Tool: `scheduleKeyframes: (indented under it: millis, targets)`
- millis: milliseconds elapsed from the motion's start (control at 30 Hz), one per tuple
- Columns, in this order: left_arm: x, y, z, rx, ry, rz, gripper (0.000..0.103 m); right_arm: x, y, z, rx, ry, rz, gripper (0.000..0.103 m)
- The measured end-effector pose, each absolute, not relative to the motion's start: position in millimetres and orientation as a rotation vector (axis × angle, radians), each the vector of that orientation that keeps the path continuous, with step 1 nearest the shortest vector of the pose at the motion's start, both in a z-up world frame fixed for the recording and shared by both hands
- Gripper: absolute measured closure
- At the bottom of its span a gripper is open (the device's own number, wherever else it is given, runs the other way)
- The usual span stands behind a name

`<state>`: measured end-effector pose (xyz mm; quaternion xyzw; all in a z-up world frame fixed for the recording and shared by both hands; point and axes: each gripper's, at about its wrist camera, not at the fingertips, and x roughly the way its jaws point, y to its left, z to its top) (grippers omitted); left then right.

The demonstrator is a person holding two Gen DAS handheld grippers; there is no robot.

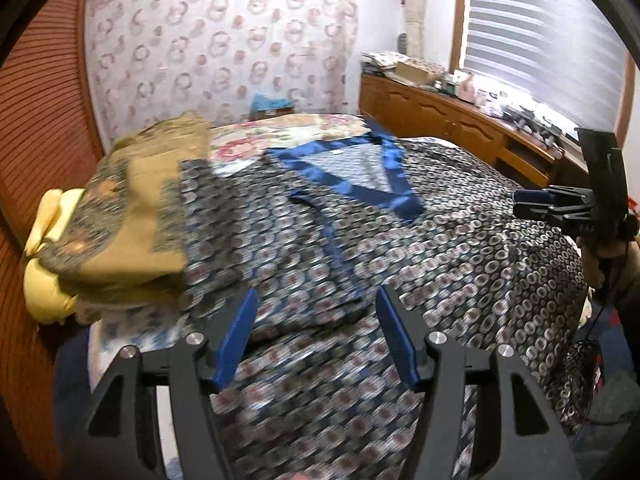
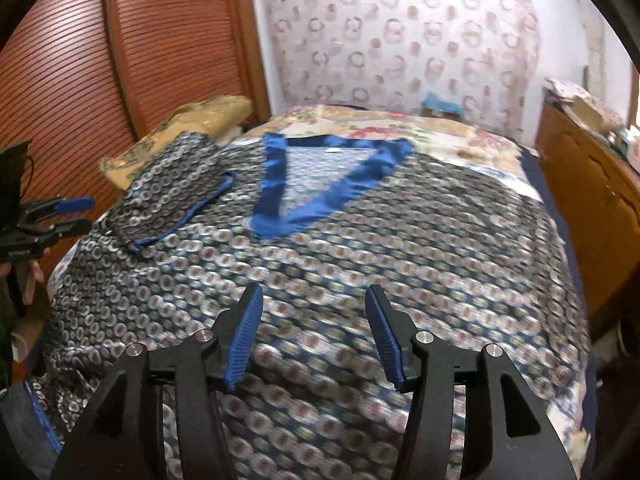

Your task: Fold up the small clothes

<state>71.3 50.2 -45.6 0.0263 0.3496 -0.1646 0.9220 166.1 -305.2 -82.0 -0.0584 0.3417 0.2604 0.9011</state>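
Writing is nowhere readable. Your left gripper point(image 1: 316, 300) and right gripper point(image 2: 314, 298) both stand open, holding nothing, above the patterned garment point(image 2: 360, 240) spread flat on the bed point(image 2: 460, 132).

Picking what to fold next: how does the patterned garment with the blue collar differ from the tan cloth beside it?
The patterned garment lies spread flat across the bed; the tan cloth sits folded in a stack at the bed's edge. The garment has blue satin trim; the tan cloth shows a dark border. Both are printed fabrics.

Daylight through the window blind point(image 1: 536, 40); both fisheye views motion-blurred, edges curved and dark.
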Motion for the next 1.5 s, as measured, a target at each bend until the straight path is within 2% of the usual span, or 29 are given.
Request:
scheduleKeyframes:
  millis: [567, 1100, 1167, 1267, 1333, 1500]
  targets:
    - [134.7, -61.5, -56.9, 0.116, 0.777, -0.423, 0.042, 151.7, -454.1, -85.4, -0.033, 0.692, 0.256, 0.048]
    - [157.8, -102.8, -93.8, 0.165, 0.867, -0.434, 0.042, 191.7, -529.6, -118.6, 0.140, 0.817, 0.220, 0.048]
    - [156.7, -104.3, -93.9, 0.169, 0.868, -0.438, 0.040, 195.1, -530.0, -117.4, 0.160, 0.814, 0.230, 0.048]
    - [157.5, -108.2, -95.6, 0.181, 0.873, -0.461, 0.030, 199.8, -528.4, -113.6, 0.191, 0.805, 0.246, 0.048]
    - [156.0, -112.0, -96.6, 0.198, 0.879, -0.478, 0.019, 203.9, -528.8, -112.3, 0.203, 0.801, 0.248, 0.048]
    - [156.5, -114.7, -96.8, 0.209, 0.887, -0.496, 0.013, 215.7, -530.2, -109.7, 0.234, 0.801, 0.237, 0.048]
